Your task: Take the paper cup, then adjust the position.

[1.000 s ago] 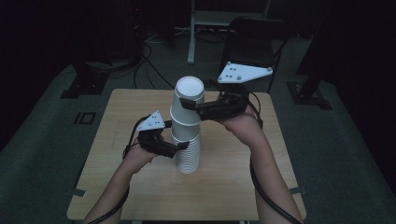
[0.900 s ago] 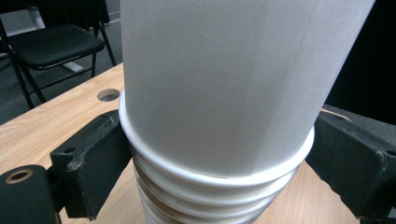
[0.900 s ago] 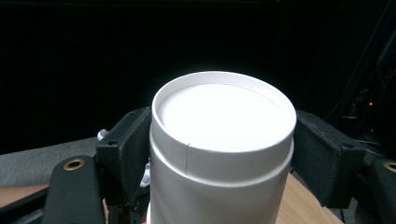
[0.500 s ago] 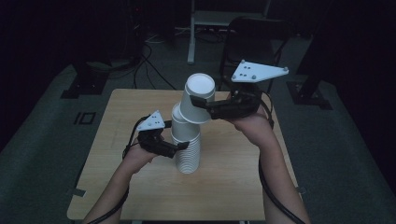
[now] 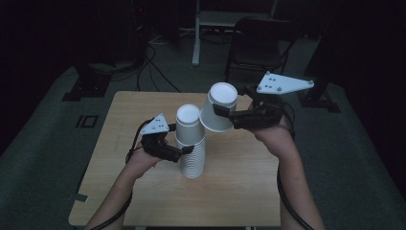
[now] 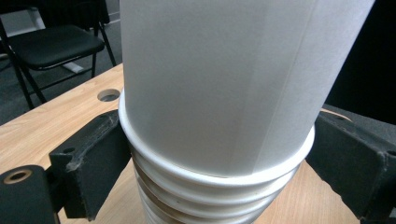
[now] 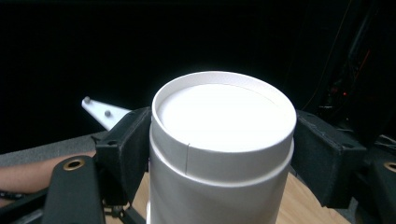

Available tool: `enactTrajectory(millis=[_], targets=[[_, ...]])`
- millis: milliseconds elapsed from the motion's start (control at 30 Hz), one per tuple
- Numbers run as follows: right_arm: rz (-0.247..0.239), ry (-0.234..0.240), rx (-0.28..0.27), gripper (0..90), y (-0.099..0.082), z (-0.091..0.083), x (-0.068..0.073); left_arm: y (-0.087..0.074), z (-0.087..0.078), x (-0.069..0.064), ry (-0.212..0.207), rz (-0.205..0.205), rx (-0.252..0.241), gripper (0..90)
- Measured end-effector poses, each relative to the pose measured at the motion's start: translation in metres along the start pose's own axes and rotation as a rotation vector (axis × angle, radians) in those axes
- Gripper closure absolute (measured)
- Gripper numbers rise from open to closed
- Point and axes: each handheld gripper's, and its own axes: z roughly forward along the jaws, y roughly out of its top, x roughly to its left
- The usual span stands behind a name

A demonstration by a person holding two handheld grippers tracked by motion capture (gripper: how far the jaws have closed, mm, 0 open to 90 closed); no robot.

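One cup (image 5: 219, 112) already off the stack (image 5: 190, 146): held upside down, tilted, up and to the right of the stack, clear of it, above the table (image 5: 239, 191). Clamped near its base by the right gripper (image 5: 225, 115), jaws pressing both sides. Stack standing upside down near the table's middle, pinched at its rolled rims by the left gripper (image 5: 184, 151), jaws tight on either side. Separation done, by the look of it. Left to do, probably: setting the free cup down beside the stack, then pulling off the many nested below.
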Motion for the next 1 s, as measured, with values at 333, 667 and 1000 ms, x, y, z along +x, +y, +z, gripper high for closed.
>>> enactTrajectory(millis=[333,667,1000], targets=[[0.028,-0.025,0.021,24.5,-0.022,-0.010,-0.007,-0.003,-0.004,0.000,0.000,-0.010,-0.002,8.0],[0.051,-0.033,0.047,24.5,-0.053,-0.016,-0.008,-0.005,-0.010,-0.003,0.009,-0.008,-0.019,8.1],[0.086,-0.050,0.054,24.5,-0.085,-0.033,-0.011,-0.017,-0.025,-0.010,0.026,-0.030,-0.041,8.0]])
